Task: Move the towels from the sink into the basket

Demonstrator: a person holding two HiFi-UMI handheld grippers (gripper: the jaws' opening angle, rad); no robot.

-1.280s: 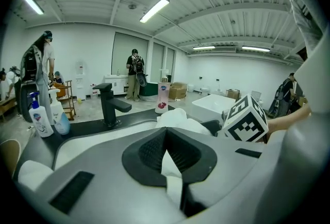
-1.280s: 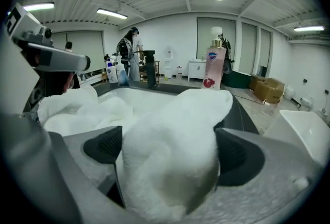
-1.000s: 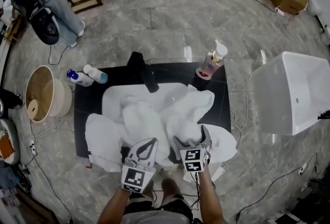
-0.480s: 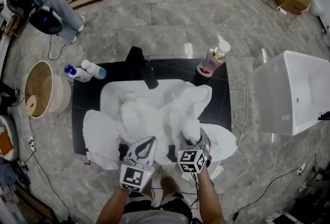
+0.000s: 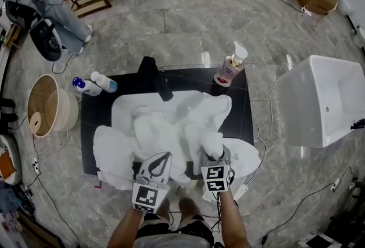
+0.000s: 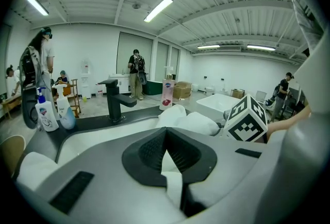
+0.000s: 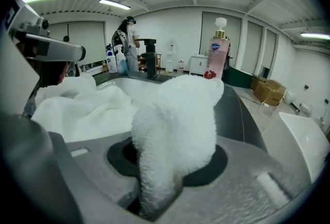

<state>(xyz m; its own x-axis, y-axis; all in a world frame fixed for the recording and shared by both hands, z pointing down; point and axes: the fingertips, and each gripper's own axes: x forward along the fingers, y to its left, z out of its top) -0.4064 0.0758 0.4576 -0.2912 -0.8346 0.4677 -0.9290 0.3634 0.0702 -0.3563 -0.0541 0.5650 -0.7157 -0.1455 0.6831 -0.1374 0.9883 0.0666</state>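
The basket (image 5: pixel 48 105) stands on the floor, well left of the tabletop (image 5: pixel 94 107), so the haul has to travel that way. The left gripper (image 5: pixel 159 159) has its fingers closed on what looks like a thin fold of the towels (image 5: pixel 165 130), which are heaped in the sink (image 5: pixel 122 108) and spill over the near edge. The right gripper (image 5: pixel 218 153) has just been closing, and its fingers clamp a thick tuft of towel. It is best to lift both together, high enough that the trailing cloth clears the rim, and to steer wide of the bottles (image 5: pixel 104 81).
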